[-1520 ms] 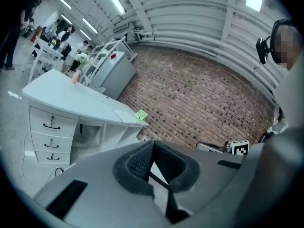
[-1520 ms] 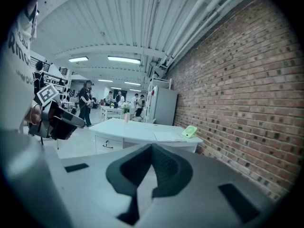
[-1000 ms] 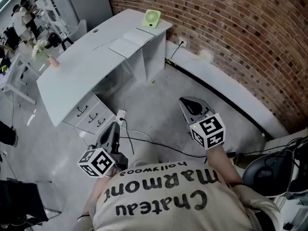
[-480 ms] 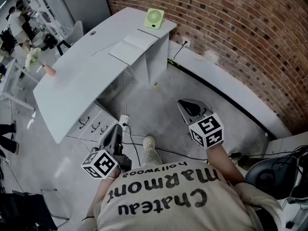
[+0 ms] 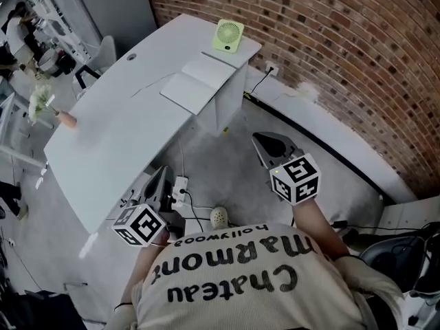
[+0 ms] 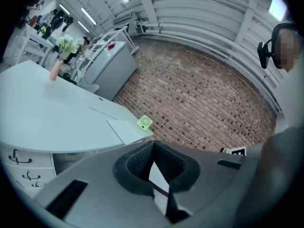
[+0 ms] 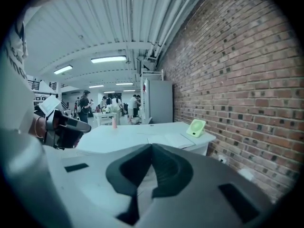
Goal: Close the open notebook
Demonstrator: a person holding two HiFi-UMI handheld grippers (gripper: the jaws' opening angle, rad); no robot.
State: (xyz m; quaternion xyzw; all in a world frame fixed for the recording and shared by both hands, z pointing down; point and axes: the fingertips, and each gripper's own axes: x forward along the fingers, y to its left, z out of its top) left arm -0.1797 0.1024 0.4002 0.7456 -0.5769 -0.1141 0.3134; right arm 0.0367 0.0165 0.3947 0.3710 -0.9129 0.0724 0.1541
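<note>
The open notebook [image 5: 201, 82] lies flat on the white desk [image 5: 117, 129] in the upper middle of the head view, its pages facing up, just below a green fan [image 5: 227, 35] that stands at the desk's far end by the brick wall [image 5: 357, 47]. Both grippers hang over the floor, well apart from the notebook. The left gripper [image 5: 162, 175] is at lower left, near the desk's front edge. The right gripper [image 5: 267, 145] is at centre right, below and to the right of the notebook. In each gripper view the fingers are pressed together at their tips with nothing between them, and the notebook shows small above them, on the desk.
</note>
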